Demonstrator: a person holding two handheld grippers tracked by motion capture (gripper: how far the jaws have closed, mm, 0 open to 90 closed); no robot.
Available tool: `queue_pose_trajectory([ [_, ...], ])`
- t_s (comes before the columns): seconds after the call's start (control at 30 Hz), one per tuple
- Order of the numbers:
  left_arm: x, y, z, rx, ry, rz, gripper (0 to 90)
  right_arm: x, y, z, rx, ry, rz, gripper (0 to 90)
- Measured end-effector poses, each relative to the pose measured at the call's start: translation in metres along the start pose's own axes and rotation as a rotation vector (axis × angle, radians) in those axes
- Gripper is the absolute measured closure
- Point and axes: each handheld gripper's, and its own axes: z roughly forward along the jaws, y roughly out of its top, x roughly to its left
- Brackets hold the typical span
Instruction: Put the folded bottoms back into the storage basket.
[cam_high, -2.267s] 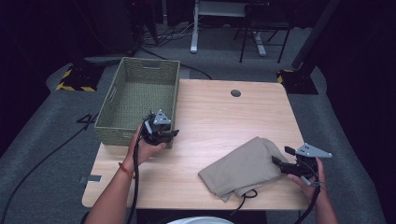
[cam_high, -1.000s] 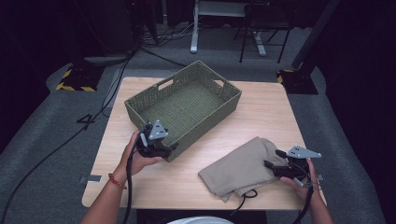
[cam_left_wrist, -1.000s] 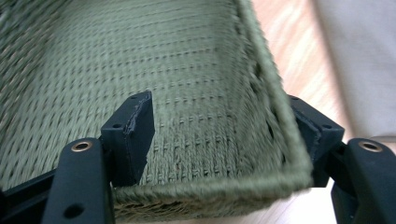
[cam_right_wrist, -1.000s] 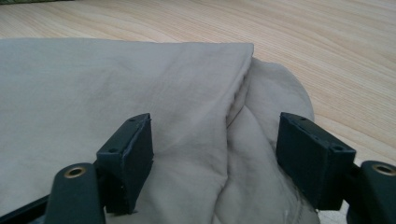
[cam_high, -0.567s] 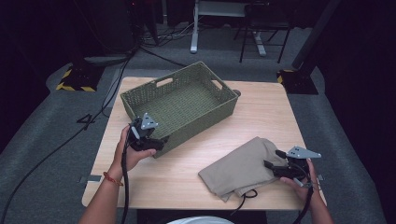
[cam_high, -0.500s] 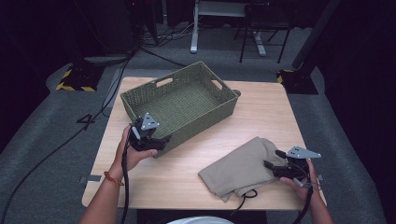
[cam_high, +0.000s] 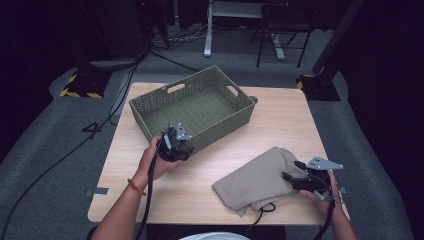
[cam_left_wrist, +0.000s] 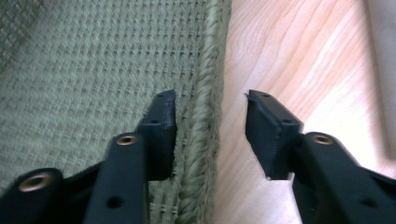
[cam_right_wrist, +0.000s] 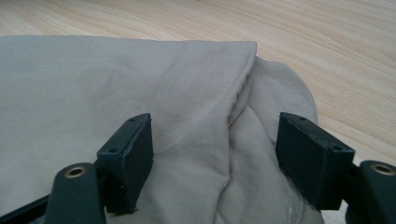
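A green woven basket (cam_high: 225, 127) stands askew on the wooden table (cam_high: 280, 120), with nothing inside it. My left gripper (cam_high: 186, 145) is at its near wall. In the left gripper view its jaws (cam_left_wrist: 211, 100) straddle the braided rim (cam_left_wrist: 205, 140), one inside and one outside. They have just been closing, and a gap still shows on the outer side. A folded beige cloth (cam_high: 255, 182) lies at the front right. My right gripper (cam_high: 291, 169) rests at its right end, open, with the cloth (cam_right_wrist: 140, 84) lying between and beneath its jaws (cam_right_wrist: 215, 123).
Bare wood (cam_left_wrist: 289, 56) lies between the basket and the cloth. The table's front edge (cam_high: 200, 220) runs just below both hands. Grey carpet, floor cables and a chair base (cam_high: 280, 45) surround the table.
The basket was turned and slid toward the table's middle, then stayed put. My left gripper drew off to the left, then came back right onto the rim. The right gripper kept still.
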Motion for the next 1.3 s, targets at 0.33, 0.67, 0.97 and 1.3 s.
queue_pose_trajectory([
  [0.33,-0.006,0.000,-0.002,-0.036,-0.052,0.037,83.4,0.001,0.000,0.001,0.006,0.005,-0.005,28.3],
  [0.67,-0.027,0.018,0.011,-0.073,-0.184,0.215,78.1,0.002,0.000,0.001,0.008,0.003,-0.005,28.7],
  [0.97,-0.005,0.018,-0.011,-0.220,-0.099,0.040,32.8,0.003,0.000,0.000,0.006,0.011,-0.010,28.8],
  [1.3,0.039,-0.010,-0.018,-0.238,0.079,-0.250,20.4,0.004,0.000,0.001,0.011,0.007,-0.012,28.9],
])
